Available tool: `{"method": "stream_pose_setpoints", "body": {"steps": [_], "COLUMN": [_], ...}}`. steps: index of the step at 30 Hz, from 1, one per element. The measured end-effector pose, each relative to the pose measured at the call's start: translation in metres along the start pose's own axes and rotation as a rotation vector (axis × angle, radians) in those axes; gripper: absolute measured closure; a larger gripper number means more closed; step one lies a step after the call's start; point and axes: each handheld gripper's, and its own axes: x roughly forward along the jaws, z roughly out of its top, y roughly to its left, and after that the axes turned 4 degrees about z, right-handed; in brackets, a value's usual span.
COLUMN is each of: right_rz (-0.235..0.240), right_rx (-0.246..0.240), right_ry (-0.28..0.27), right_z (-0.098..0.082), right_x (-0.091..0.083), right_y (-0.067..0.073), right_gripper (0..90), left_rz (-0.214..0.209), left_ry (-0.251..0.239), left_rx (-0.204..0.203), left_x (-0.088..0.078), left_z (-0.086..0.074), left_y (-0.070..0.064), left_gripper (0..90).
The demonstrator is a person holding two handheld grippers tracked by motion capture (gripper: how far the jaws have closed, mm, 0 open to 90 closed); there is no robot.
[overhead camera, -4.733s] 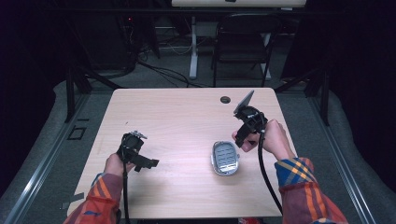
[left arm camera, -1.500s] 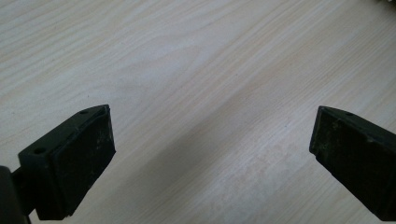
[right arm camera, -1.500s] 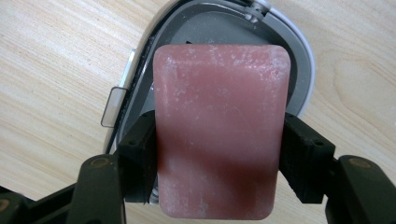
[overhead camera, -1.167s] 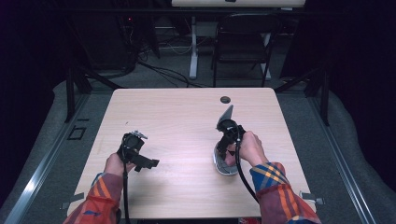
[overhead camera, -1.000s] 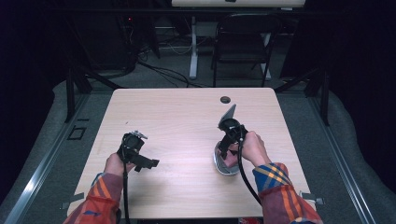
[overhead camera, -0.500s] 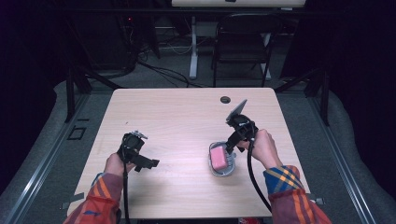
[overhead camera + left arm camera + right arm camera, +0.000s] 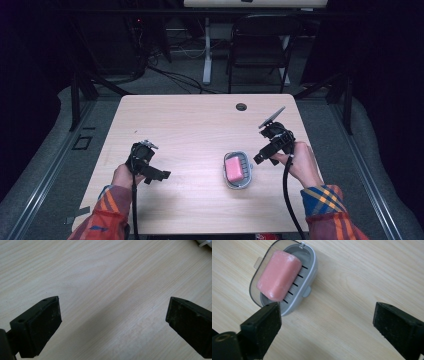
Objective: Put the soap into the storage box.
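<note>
We are leaving the soap (image 7: 234, 167) in its dish (image 7: 245, 181): right gripper (image 7: 260, 159) jaws just opening, empty; left gripper (image 7: 162, 176) released; next, we are backing away

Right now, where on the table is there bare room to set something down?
The widest free patch is the far half of the table, from the soap dish up to the cable hole. The middle strip between the left gripper and the dish is bare too. It is crowded only between the dish and the right gripper.
</note>
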Motion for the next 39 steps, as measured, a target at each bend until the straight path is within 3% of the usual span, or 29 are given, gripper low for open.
{"method": "stream_pose_setpoints", "body": {"steps": [8, 16, 21, 23, 25, 26, 34, 39], "right_rz": [-0.023, -0.029, -0.031, -0.046, -0.040, -0.059, -0.064, -0.062], "right_rx": [-0.026, -0.031, 0.004, -0.013, 0.004, -0.001, 0.018, 0.005], "right_ry": [-0.034, -0.061, -0.078, -0.058, -0.063, -0.056, -0.086, -0.060], "right_z": [-0.030, -0.058, -0.074, -0.079, -0.085, -0.088, -0.110, -0.119], "right_x": [-0.005, 0.001, 0.007, 0.008, 0.011, 0.012, 0.025, 0.036], "right_y": [-0.014, -0.025, -0.030, -0.033, -0.034, -0.036, -0.041, -0.043], "right_gripper": [0.0, 0.0, 0.0, 0.0, 0.0, 0.0, 0.0, 0.3], "left_rz": [0.000, 0.000, -0.001, -0.001, 0.001, 0.000, 0.001, 0.001], "left_ry": [0.000, 0.002, 0.003, 0.003, 0.004, 0.005, 0.005, 0.011], "left_rx": [-0.001, 0.001, 0.000, 0.000, 0.001, 0.000, 0.002, 0.014], "left_x": [0.000, 0.000, 0.001, 0.001, 0.001, 0.001, 0.001, 0.001], "left_z": [0.000, 0.000, 0.000, 0.000, 0.000, 0.000, 0.000, 0.001], "left_y": [0.000, 0.000, 0.000, 0.000, -0.001, 0.000, 0.000, -0.001], "left_gripper": [0.0, 0.0, 0.0, 0.0, 0.0, 0.0, 0.0, 0.0]}}
